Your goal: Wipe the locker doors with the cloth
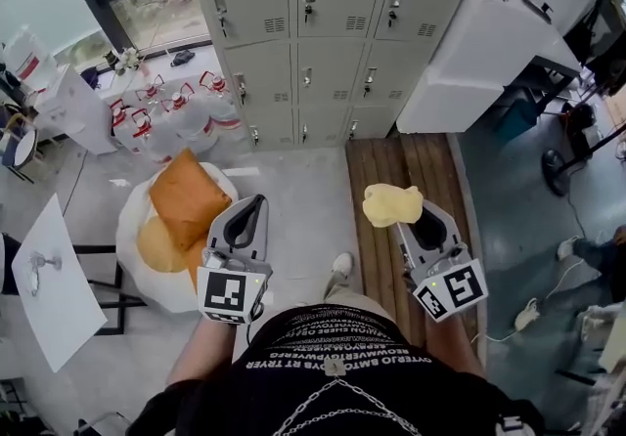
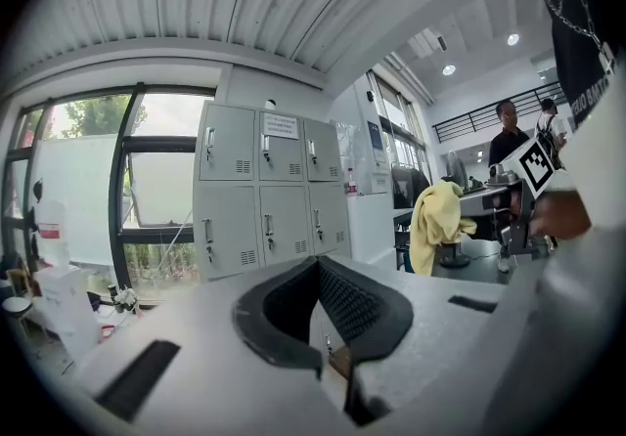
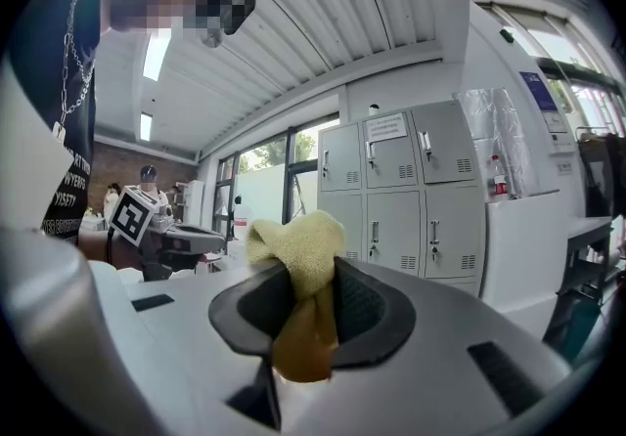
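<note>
Grey lockers (image 1: 313, 33) with small doors and handles stand ahead of me, also seen as lockers (image 2: 264, 190) and lockers (image 3: 401, 195) in both gripper views, still some way off. My right gripper (image 1: 419, 219) is shut on a yellow cloth (image 1: 391, 204), which bunches above its jaws; the cloth (image 3: 298, 263) fills the gap between the pads. In the left gripper view the same cloth (image 2: 435, 224) hangs at the right. My left gripper (image 1: 249, 219) is shut with nothing in it, its jaws touching at the tips (image 2: 318, 302).
A white beanbag (image 1: 147, 258) with an orange cushion (image 1: 186, 195) lies left of me. Water jugs (image 1: 176, 111) crowd the lockers' left. A white cabinet (image 1: 479, 53) stands to their right. Wooden decking (image 1: 411, 190) runs under my right gripper. A white table (image 1: 54, 278) is far left.
</note>
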The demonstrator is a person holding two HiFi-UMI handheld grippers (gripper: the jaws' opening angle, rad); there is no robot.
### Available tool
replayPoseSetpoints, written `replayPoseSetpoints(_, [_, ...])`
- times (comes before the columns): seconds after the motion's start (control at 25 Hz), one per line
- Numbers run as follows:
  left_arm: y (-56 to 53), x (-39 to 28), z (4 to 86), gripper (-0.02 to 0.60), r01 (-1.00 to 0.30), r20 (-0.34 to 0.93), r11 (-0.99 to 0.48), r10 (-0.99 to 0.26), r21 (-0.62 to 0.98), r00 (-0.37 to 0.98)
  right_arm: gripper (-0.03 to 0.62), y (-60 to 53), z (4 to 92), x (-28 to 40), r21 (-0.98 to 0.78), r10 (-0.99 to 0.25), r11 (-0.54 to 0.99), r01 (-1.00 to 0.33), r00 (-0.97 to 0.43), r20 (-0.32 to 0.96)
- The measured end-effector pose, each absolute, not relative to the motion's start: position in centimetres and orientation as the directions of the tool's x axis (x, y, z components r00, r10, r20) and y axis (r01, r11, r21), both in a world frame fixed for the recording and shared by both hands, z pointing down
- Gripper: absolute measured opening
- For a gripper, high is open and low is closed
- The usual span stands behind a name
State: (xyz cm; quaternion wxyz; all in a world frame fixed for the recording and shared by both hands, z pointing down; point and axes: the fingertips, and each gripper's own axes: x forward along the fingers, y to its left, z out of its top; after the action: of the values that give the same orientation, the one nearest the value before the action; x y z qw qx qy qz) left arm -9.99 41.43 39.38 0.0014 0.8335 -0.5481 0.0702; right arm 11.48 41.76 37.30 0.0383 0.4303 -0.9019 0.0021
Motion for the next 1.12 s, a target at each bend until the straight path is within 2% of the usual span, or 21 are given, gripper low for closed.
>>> replayPoseSetpoints(0.24, [37.5,-8.5,40.2,0.003,-0.911,0.128,-0.413,-0.902,0.021,0.412,0.091,38.3,38.2,12.5,0.018,-0.757,0.651,-0.759,-0.649,0.076])
replayPoseSetpoints(0.4, [35.2,-7.4,40.7,0.003,-0.911,0.146,-0.411,-0.903,-0.021,0.404,0.091,36.6,39.3,12.6,-0.012,-0.739,0.669,-0.743,-0.667,0.091])
replayPoseSetpoints(1.12, [26.8,-1.5,40.6,0.003,-0.908,0.168,-0.419,-0.896,-0.015,0.410,0.092,28.0,39.4,16.9,-0.062,-0.698,0.708,-0.704,-0.710,0.093])
